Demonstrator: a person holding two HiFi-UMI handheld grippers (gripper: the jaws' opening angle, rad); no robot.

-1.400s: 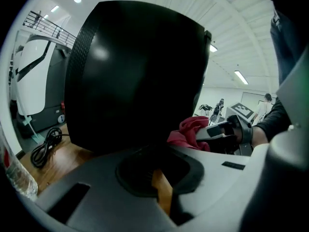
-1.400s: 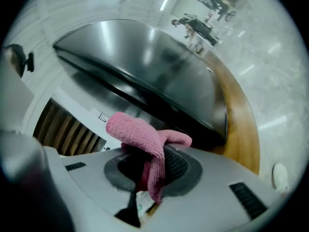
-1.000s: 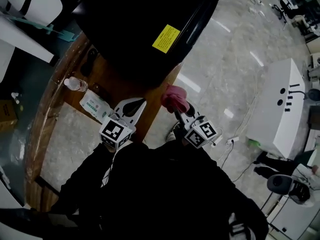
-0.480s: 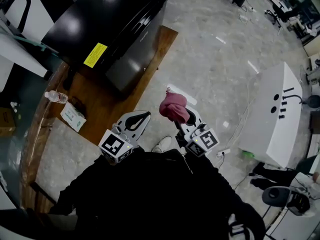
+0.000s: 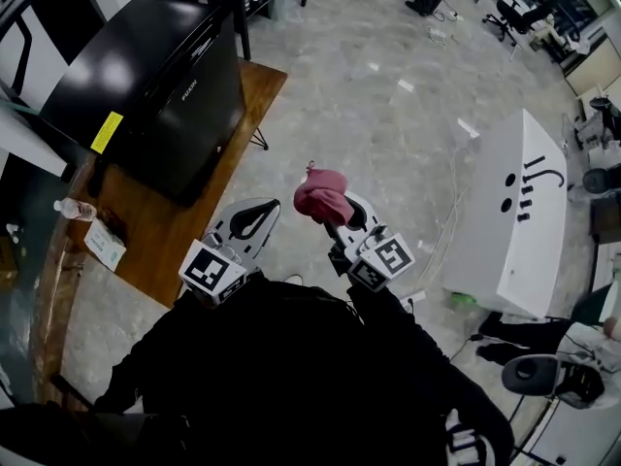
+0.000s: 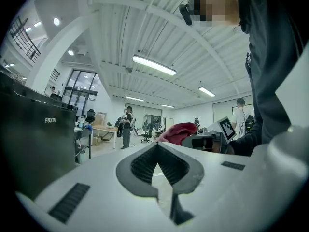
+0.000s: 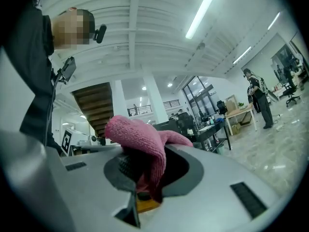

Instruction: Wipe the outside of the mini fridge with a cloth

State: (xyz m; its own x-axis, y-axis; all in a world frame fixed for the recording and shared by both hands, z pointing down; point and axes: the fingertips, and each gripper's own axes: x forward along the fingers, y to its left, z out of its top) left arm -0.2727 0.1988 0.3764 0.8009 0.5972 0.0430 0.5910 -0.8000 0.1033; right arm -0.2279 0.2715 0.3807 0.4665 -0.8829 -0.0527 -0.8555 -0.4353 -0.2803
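The right gripper (image 7: pixel 145 175) is clamping its jaws tight on a bunched pink cloth (image 7: pixel 140 137), while the left gripper (image 6: pixel 157 153) is keeping its jaws pressed together on nothing. The black mini fridge (image 5: pixel 146 85) is standing on a wooden platform (image 5: pixel 170 231), well apart from both grippers. It is sitting farther from them than half a second ago, with the cloth gripped as before.

- We see a brown wooden desk (image 5: pixel 170 246) with a curved rim, standing on a pale grey polished stone floor (image 5: pixel 388 134).
- A black box-shaped mini fridge (image 5: pixel 146 76) stands on it.
- Near the fridge, on the desk, are a clear plastic water bottle (image 5: pixel 73 209) and a white-and-green soft packet (image 5: pixel 104 245).
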